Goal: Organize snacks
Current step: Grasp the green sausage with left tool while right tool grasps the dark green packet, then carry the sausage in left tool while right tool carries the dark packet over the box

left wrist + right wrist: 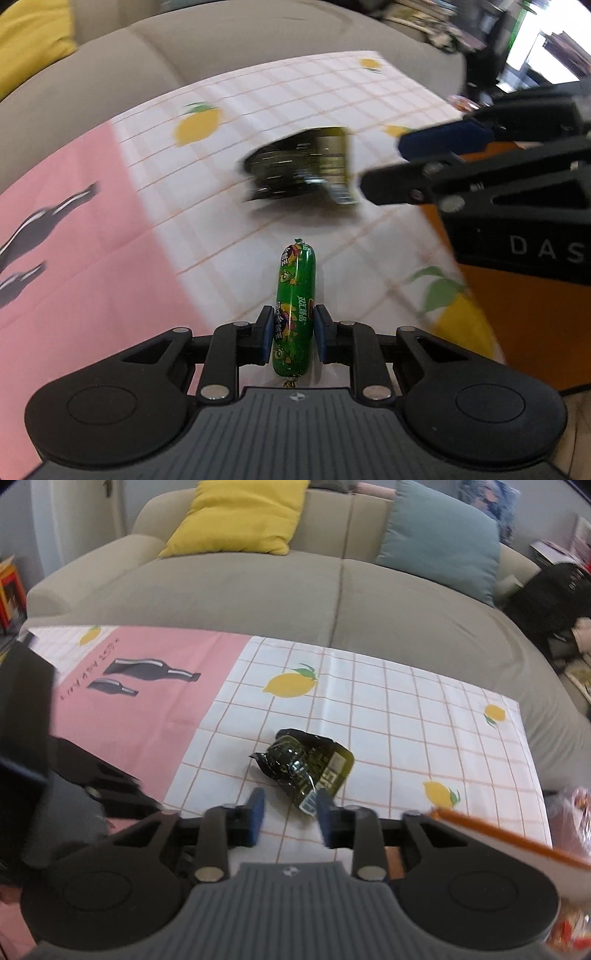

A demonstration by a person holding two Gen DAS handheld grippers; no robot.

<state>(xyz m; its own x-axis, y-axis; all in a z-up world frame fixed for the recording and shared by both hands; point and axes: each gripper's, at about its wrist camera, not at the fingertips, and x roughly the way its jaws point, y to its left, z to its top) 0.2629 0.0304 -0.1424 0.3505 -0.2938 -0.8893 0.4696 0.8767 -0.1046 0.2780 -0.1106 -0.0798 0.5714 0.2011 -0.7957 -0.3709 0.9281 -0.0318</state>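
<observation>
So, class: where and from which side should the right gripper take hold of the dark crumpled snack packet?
Grip the dark crumpled snack packet by its flat near edge, coming from above at a slant. That corner already sits by the right gripper; the far bulge looks wider.

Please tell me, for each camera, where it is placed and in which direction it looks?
Left wrist: on the left gripper, looking down at the sausage it grips on the tablecloth; the right gripper shows.
Right wrist: on the right gripper, open, facing the dark packet and sofa.
Shared: packet, tablecloth.
</observation>
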